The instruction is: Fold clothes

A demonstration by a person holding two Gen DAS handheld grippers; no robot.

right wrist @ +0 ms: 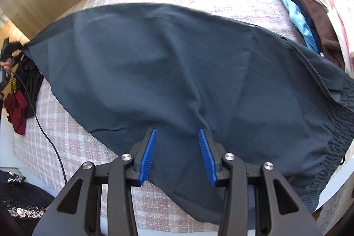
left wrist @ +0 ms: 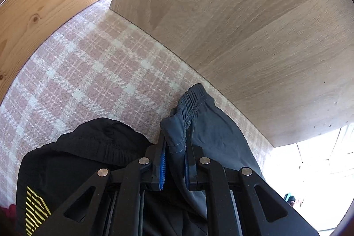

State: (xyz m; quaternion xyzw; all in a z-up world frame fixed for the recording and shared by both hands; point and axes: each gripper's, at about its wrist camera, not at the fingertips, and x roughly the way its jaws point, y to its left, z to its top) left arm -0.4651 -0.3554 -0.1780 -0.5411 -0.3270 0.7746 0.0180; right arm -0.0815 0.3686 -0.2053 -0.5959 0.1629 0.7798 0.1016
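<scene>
Dark slate-blue trousers [right wrist: 177, 72] lie spread across a pink checked bedspread [right wrist: 66, 136], with the elastic waistband [right wrist: 340, 125] at the right. My right gripper [right wrist: 178, 136] hovers open just above the near edge of the trousers, its blue pads [right wrist: 150, 154] wide apart with nothing between them. In the left wrist view my left gripper [left wrist: 176, 147] is shut on a gathered elastic end of the trousers [left wrist: 188, 116], lifted over the bedspread [left wrist: 88, 72]. Far left in the right wrist view, that pinched end [right wrist: 28, 48] is held by the left gripper.
A black garment with yellow stripes [left wrist: 77, 158] lies under the left gripper. A dark red cloth [right wrist: 16, 112] and a black cable [right wrist: 50, 143] sit at the bed's left edge. A pile of blue and brown clothes [right wrist: 309, 12] lies at the back right. Wooden panels [left wrist: 243, 25] rise beside the bed.
</scene>
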